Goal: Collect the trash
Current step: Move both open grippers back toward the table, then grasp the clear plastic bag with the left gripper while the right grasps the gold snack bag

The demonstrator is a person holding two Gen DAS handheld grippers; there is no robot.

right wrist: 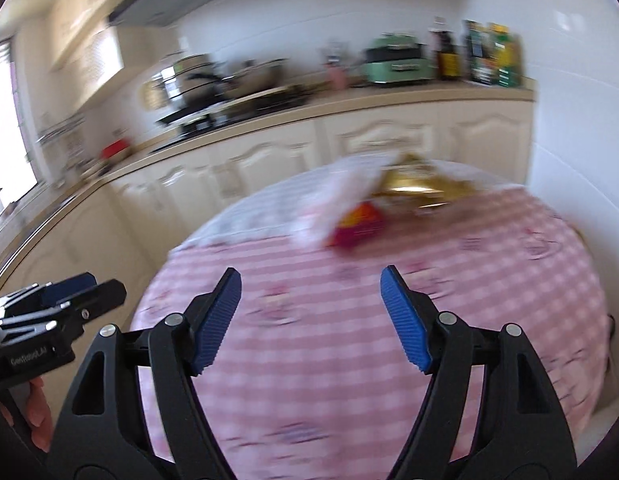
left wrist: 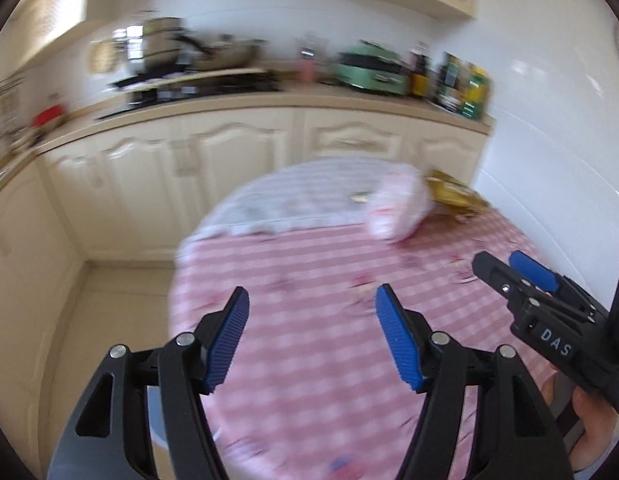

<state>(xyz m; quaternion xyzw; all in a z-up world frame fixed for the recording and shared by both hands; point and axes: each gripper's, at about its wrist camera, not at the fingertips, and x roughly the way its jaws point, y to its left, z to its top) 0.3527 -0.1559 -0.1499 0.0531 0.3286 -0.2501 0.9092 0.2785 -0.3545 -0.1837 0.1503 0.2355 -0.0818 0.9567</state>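
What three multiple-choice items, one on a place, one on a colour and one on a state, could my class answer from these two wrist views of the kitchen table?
1. Where does the trash pile lie on the round table?
A. at its far side, towards the cabinets
B. right at the near edge
C. on the floor beside it

2. What colour are the pads of the left gripper?
A. red
B. blue
C. yellow

3. How does the right gripper stand?
A. shut on a bag
B. shut on nothing
C. open, with nothing between its fingers

Answers: 1 A, the pale bag and gold wrapper sit beyond both grippers near the cabinet fronts; 2 B, the ribbed pads are blue; 3 C, only the checked cloth shows in the gap.
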